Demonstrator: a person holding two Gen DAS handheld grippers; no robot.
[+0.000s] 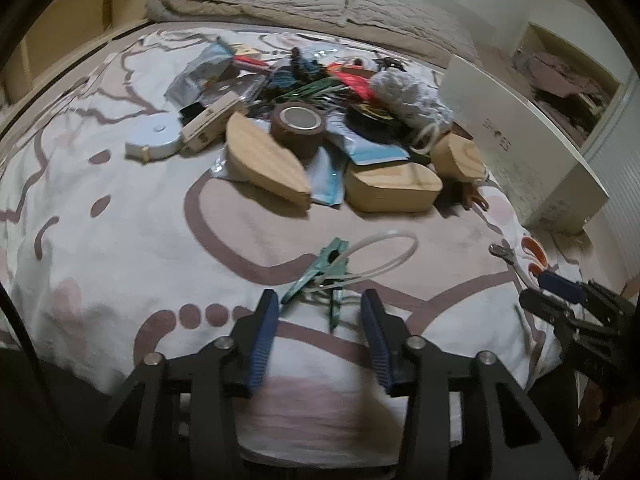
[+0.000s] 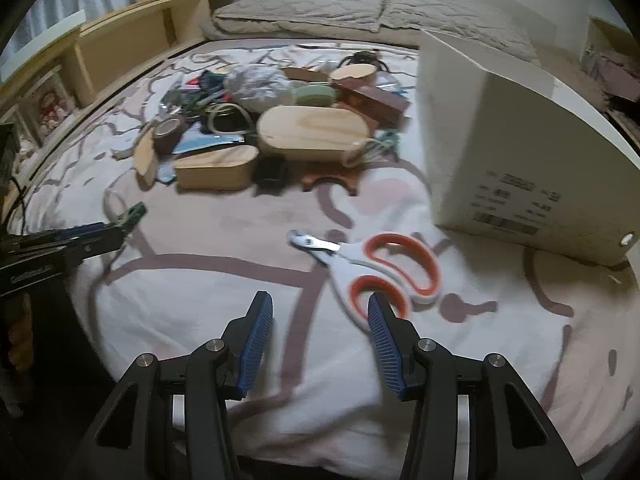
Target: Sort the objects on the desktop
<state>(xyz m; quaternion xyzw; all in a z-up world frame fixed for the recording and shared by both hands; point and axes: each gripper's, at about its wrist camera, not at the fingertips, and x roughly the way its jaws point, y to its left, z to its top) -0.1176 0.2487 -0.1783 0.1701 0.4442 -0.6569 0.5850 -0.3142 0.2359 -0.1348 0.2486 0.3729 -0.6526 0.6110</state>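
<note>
My left gripper (image 1: 320,304) is open and empty, just above a green clamp (image 1: 320,270) tangled with a clear tube loop (image 1: 384,248) on the patterned bedspread. My right gripper (image 2: 320,308) is open and empty, with white-and-orange clippers (image 2: 372,270) lying just ahead and to the right of its right finger. The clippers also show in the left wrist view (image 1: 520,254). A pile of objects lies further back: wooden boxes (image 1: 264,160) (image 2: 312,132), a brown tape roll (image 1: 298,124), a white tape measure (image 1: 154,142).
A large white cardboard box (image 2: 520,140) stands at the right. A wooden shelf (image 2: 120,40) runs along the left edge of the bed. A folded beige quilt (image 1: 320,0) lies at the far end.
</note>
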